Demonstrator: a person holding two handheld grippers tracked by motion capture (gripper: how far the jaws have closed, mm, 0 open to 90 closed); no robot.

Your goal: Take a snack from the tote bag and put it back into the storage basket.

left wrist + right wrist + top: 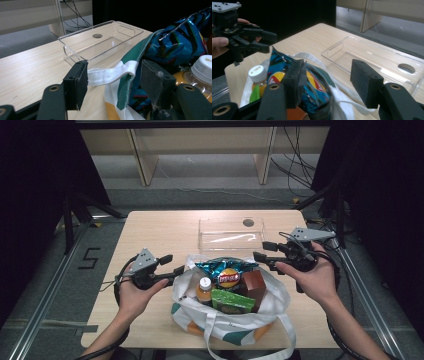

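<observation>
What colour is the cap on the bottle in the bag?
White, on the bottle of orange drink; the cap shows best in the right gripper view.

Both grippers open, one at each side of mid-frame

In the high view the left gripper (pixel 169 264) sits at centre left and the right gripper (pixel 263 251) at centre right, jaws apart and pointing inward, forearms entering from the bottom edge.

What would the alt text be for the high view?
Two hand-held grippers, left gripper and right gripper, hover open at either side of a tote bag packed with a chip bag, bottle and boxes, before a clear tray.
</observation>
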